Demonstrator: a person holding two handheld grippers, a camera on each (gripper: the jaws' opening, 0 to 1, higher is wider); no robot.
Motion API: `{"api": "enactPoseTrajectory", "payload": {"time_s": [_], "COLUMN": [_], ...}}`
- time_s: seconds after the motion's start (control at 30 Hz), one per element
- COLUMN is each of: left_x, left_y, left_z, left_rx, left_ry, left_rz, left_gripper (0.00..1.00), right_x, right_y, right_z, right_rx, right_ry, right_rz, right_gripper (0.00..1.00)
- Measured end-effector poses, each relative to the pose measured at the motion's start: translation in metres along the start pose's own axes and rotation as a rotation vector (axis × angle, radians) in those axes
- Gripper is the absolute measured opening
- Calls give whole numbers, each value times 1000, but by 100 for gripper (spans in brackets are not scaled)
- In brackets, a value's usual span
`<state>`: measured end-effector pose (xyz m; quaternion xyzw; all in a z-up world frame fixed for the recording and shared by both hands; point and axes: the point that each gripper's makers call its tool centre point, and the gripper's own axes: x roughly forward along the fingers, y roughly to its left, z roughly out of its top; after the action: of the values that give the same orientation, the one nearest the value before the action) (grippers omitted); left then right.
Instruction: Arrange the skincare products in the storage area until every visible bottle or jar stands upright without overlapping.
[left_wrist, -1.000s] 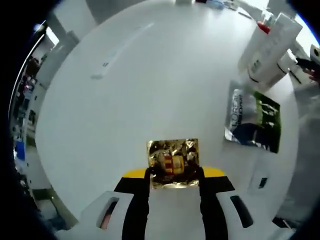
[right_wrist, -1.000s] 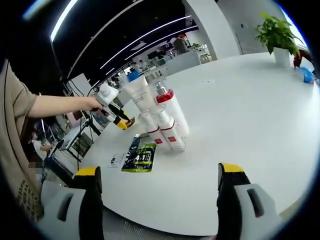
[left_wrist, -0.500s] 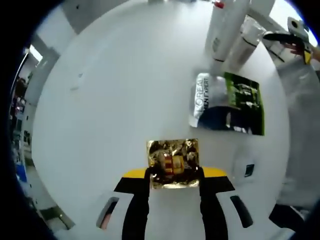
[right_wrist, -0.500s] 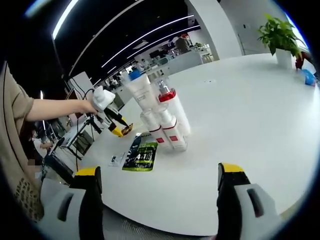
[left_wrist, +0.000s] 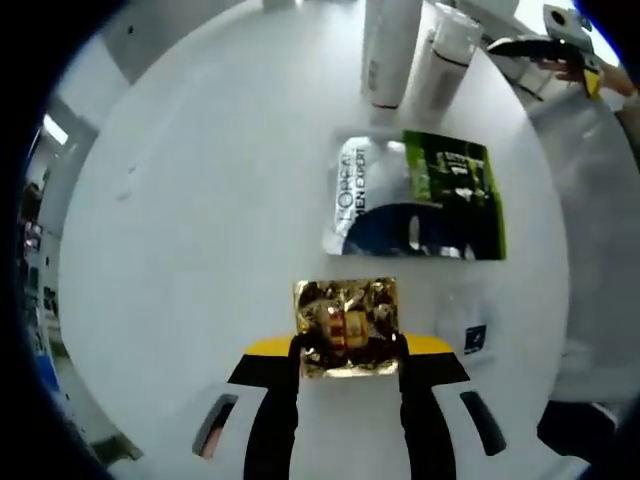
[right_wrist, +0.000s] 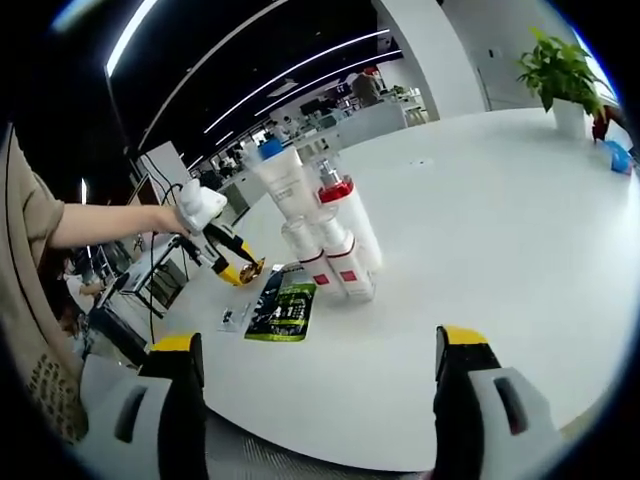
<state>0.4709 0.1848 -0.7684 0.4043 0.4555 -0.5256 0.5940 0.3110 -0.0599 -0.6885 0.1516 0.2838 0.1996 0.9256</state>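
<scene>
- L gripper (left_wrist: 349, 345) was clamped on gold foil sachet (left_wrist: 346, 326), above white table (left_wrist: 200, 200).
- L'Oréal sachet (left_wrist: 415, 210) lay flat beside upright bottles (right_wrist: 325, 235).
- R gripper (right_wrist: 320, 400) jaws were wide apart, holding nothing.

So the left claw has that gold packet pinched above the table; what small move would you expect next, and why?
Probably lower the gold packet onto bare white table just short of the green-and-blue sachet, then release. The left claw is shut on it, and that sachet lies flat right ahead, so setting it down nearer avoids overlap. The right claw is open and idle.
</scene>
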Motion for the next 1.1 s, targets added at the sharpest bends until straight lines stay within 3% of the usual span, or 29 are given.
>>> {"api": "enactPoseTrajectory", "payload": {"time_s": [0.4, 1.1], "left_x": [6, 13], "left_y": [-12, -12], "left_z": [-1, -2], "left_rx": [34, 63], "left_ry": [6, 28], "left_rz": [-26, -26], "left_gripper": [36, 37], "right_x": [0, 0], "right_y": [0, 0], "right_z": [-1, -2], "right_rx": [1, -1], "right_ry": [6, 9], "right_rz": [1, -1], "right_gripper": [96, 96]}}
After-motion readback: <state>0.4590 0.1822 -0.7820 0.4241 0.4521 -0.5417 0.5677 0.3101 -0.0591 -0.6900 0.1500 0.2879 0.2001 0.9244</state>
